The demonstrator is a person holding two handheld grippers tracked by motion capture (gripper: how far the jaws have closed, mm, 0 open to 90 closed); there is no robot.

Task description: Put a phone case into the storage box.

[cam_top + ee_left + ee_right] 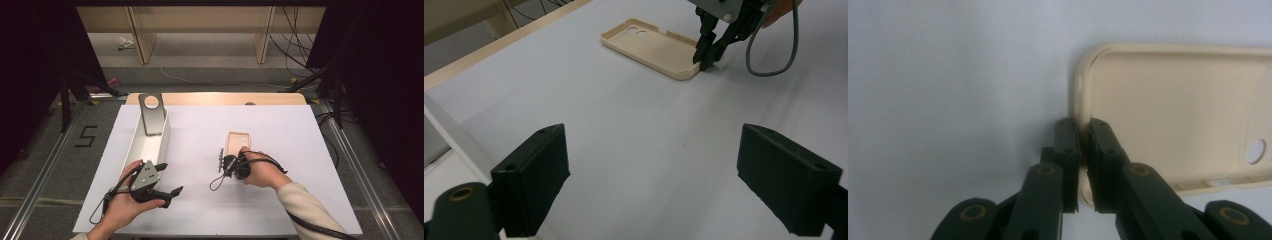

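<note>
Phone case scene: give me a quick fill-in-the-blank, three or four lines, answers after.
1. The right gripper has its jaws closed on the ____ of the beige phone case.
2. The left gripper has its jaws ____, with nothing between them.
3. The phone case lies on the white table with its hollow side facing ____.
4. The grey plate with a round hole leans in the white ____ at the table's left side.

Missing words: rim; open; up; box

White table cover [280, 125], long white tray [162, 145] at left, grey metal plate [151, 115] leaning inside it
</note>
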